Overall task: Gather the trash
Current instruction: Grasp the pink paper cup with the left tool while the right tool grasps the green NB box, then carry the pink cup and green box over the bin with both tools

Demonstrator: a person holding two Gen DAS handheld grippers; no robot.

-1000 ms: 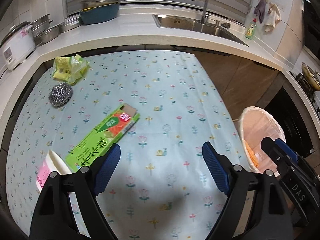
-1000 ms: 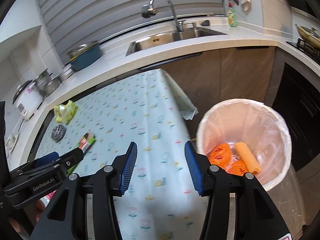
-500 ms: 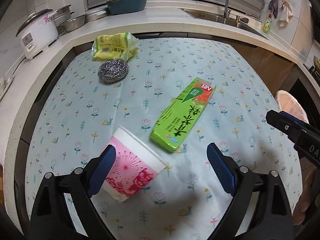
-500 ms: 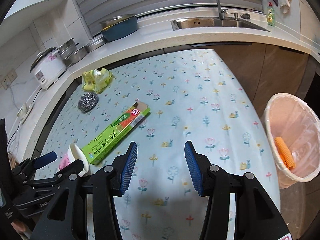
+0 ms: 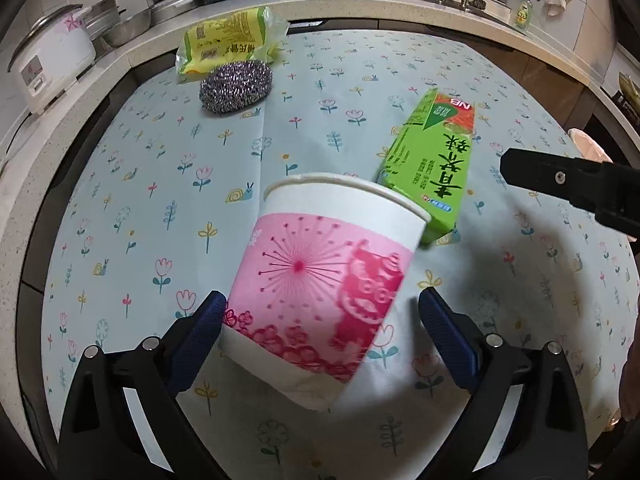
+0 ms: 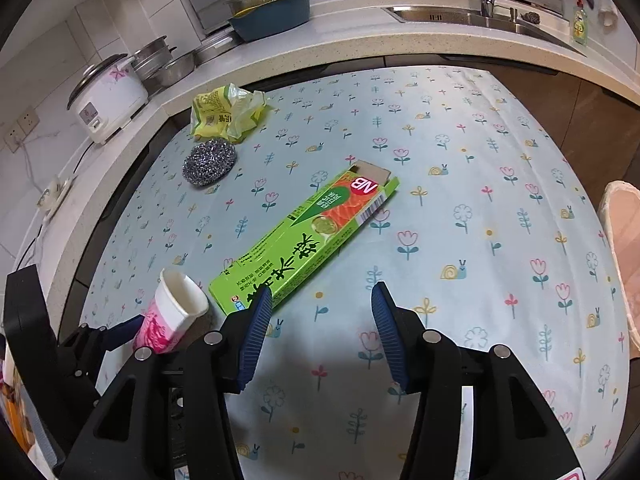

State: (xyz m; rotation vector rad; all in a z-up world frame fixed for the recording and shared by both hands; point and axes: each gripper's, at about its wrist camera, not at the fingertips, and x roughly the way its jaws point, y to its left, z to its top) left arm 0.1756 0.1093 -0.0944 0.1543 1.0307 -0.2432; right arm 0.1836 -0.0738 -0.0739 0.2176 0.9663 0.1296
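The surface (image 6: pixel 460 128) is covered by a pale cloth printed with flowers and snails, and a kitchen counter with a sink (image 6: pixel 452 16) curves behind it. At the right edge, part of a bin lined with a pink bag (image 6: pixel 624 232) is seen beside the surface. A long green box (image 6: pixel 304 240) lies flat near the middle, its open flap end turned toward the counter. A paper cup (image 5: pixel 324 292) with a pink pattern lies on its side, its rim just beside the near end of the green box. The left tool (image 5: pixel 320 336) is held spread wide, with the cup's base between its blue pads; the left pad appears to touch the cup, while a gap is seen at the right pad. The right tool (image 6: pixel 318 336) is held apart above bare cloth, its left pad overlapping the box's near corner in view, and nothing is gripped. Farther back, a yellow wrapper (image 6: pixel 224 114) lies near the surface's corner, with a steel scrubber (image 6: pixel 209 162) just beside it.
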